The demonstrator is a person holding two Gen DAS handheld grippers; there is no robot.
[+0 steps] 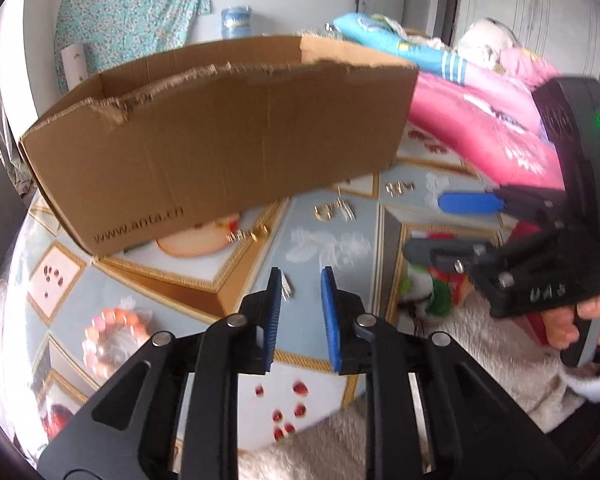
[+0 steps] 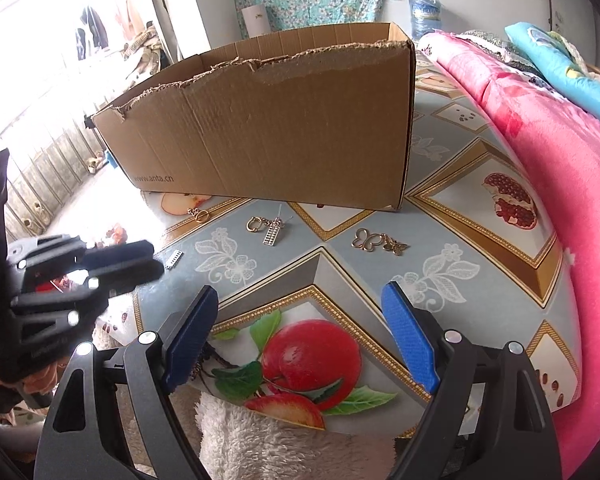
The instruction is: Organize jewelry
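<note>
On the patterned surface (image 2: 452,240), in front of a torn cardboard box (image 2: 284,120), several small pieces of jewelry lie scattered. Seen from the right wrist, a gold butterfly piece (image 2: 366,240) lies near the middle with a darker bee-shaped charm (image 2: 398,249) just beside it on the right; to their left lie a gold ring-shaped piece (image 2: 255,225) and a silver comb-like charm (image 2: 272,236), close together, and further left a gold clasp (image 2: 199,215) lies near the box's lower edge. A small silver bar (image 2: 173,259) lies apart from these, just beside the fingertips of the left hand-held gripper (image 2: 140,262). From the left wrist, that same bar (image 1: 286,286) shows just beyond the left hand-held gripper (image 1: 300,280), next to its left pad and not pressed by either one; the jaws stand a little apart, released, with nothing between them. The right hand-held gripper (image 2: 300,300) hangs over the printed apples with its blue pads spread wide and empty. In the left view it (image 1: 440,226) enters from the right, held by a hand (image 1: 592,320). A pink blanket (image 2: 560,168) borders the surface on the right, and a bead bracelet (image 1: 116,336) in a clear wrapper lies on the left side of the surface, well apart from the other pieces.
</note>
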